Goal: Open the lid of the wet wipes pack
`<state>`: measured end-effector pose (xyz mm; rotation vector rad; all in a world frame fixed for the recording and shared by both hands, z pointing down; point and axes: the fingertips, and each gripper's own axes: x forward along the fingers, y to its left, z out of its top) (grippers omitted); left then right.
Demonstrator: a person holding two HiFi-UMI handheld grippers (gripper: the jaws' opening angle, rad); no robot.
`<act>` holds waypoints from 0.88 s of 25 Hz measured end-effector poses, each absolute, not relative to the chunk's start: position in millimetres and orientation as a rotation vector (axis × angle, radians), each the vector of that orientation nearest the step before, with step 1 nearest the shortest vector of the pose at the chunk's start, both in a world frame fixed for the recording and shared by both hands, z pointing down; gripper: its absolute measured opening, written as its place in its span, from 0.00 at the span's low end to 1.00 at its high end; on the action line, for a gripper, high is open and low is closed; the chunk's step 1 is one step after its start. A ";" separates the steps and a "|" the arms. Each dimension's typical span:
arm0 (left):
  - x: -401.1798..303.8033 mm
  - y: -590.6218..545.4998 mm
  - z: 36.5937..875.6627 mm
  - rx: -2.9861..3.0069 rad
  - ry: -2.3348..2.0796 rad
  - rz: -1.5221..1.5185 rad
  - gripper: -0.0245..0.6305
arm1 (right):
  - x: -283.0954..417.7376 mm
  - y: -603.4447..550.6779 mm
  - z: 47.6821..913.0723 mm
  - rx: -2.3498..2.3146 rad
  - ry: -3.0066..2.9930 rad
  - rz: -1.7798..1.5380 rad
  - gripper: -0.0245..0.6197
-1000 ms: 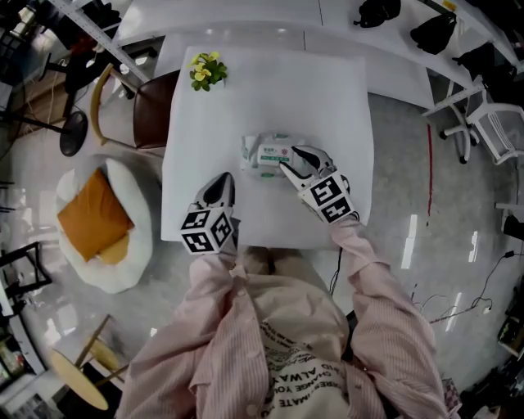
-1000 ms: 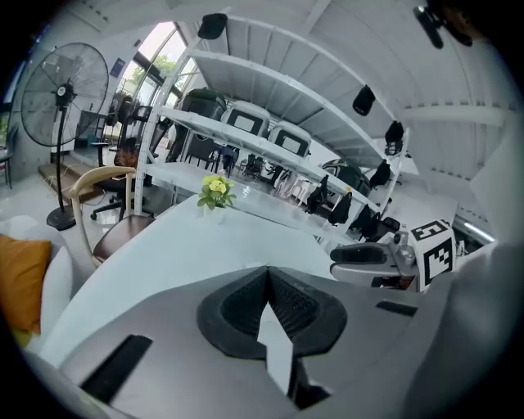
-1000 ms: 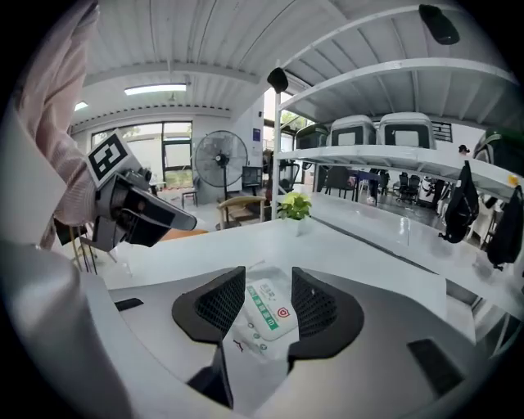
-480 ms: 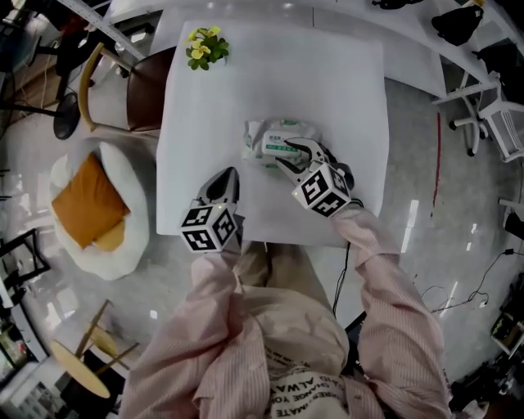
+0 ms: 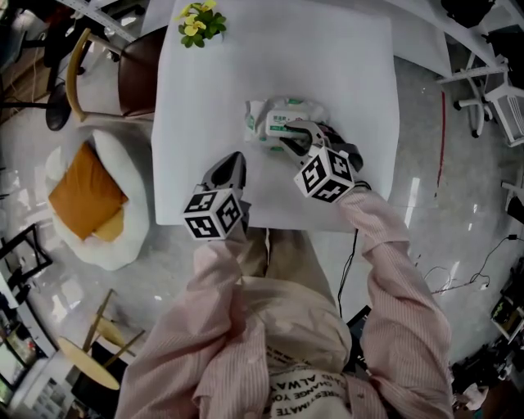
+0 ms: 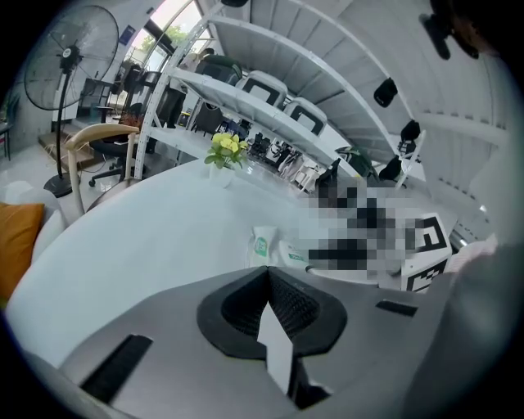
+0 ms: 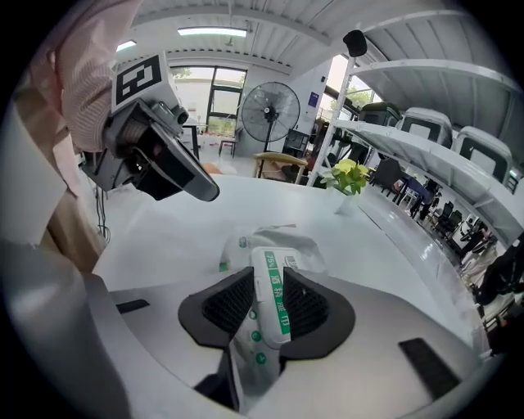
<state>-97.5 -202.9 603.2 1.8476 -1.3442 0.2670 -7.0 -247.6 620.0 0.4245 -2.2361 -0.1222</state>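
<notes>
The wet wipes pack [image 5: 286,121], white with green print, lies flat near the middle of the white table [image 5: 205,90]. My right gripper [image 5: 293,141] is at the pack's near right end. Its jaws are closing, and in the right gripper view the pack's flat white lid [image 7: 270,282] with the green-striped label stands between the pads, touching both. My left gripper [image 5: 235,159] is shut and empty, low over the table to the near left of the pack, apart from it. The left gripper view shows the pack [image 6: 268,245] beyond its joined tips [image 6: 266,274].
A small pot of yellow flowers [image 5: 198,23] stands at the table's far left corner. A brown chair [image 5: 135,78] and a round white seat with an orange cushion [image 5: 86,200] are on the floor to the left. The table's near edge runs just under both grippers.
Both grippers have sunk toward the table. The right one rolled, settled on the pack's near end, and its jaws narrowed around it. The pack has stayed in place.
</notes>
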 end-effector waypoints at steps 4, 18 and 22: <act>-96.1 -203.0 606.2 1.850 -1.329 0.270 0.04 | -8.3 -243.8 622.0 0.395 -2.219 -0.162 0.17; -96.5 -209.9 604.3 1.857 -1.324 0.273 0.04 | -8.1 -243.1 617.7 0.384 -2.248 -0.075 0.10; -96.9 -211.6 603.6 1.861 -1.325 0.278 0.04 | -7.3 -246.2 614.4 0.398 -2.280 0.046 0.10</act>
